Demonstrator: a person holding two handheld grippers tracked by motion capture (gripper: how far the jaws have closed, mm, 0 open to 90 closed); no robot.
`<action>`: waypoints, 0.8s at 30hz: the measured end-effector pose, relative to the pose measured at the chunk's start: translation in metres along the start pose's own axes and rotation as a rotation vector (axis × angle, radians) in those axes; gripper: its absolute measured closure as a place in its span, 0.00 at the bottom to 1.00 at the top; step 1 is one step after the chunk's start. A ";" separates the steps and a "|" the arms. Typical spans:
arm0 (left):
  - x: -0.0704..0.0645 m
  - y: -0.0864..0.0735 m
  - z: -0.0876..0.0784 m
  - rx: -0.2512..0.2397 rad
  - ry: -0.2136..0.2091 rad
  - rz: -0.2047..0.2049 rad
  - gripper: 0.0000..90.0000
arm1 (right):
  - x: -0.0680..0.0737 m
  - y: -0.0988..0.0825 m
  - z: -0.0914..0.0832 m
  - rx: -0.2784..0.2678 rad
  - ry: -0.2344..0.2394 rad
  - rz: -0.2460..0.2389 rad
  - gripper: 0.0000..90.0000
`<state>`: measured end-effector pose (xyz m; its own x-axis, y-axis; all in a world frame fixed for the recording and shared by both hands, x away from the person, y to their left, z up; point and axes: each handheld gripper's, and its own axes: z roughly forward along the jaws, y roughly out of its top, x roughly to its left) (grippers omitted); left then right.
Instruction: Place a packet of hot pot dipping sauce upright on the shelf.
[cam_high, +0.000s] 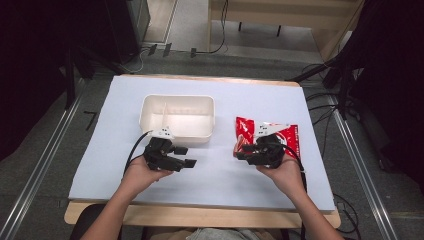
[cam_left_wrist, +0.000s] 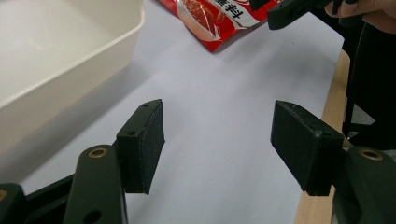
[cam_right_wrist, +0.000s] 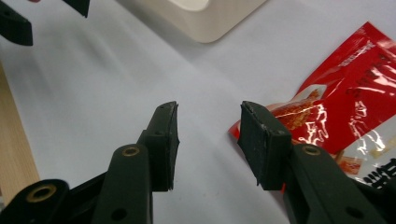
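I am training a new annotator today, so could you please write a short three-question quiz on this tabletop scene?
1. True or false: the red snack packet lies inside the white bin.
2. Which gripper is nearer the packet: A) left gripper or B) right gripper?
3. Fill in: the jaws of both grippers are ____, holding nothing.

Key:
1. False; it lies flat on the white tabletop, to the right of the bin.
2. B; it sits at the packet's left edge.
3. Open; the gap shows plainly in each gripper view.
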<state>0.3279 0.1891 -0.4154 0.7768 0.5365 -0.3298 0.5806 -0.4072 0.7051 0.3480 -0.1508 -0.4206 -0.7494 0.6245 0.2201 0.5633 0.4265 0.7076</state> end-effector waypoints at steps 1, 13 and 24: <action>0.000 0.000 0.000 0.000 -0.004 0.001 0.40 | -0.004 0.002 -0.001 -0.007 -0.009 0.000 0.66; 0.000 0.001 0.001 -0.016 -0.005 -0.015 0.40 | -0.037 0.023 -0.010 -0.040 -0.075 0.066 0.76; -0.003 0.001 0.004 -0.002 -0.002 0.014 0.40 | -0.085 0.044 0.011 -0.026 -0.133 0.158 1.00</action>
<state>0.3275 0.1841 -0.4166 0.7854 0.5294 -0.3208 0.5690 -0.4133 0.7109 0.4408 -0.1780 -0.4155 -0.5990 0.7639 0.2402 0.6598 0.3008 0.6886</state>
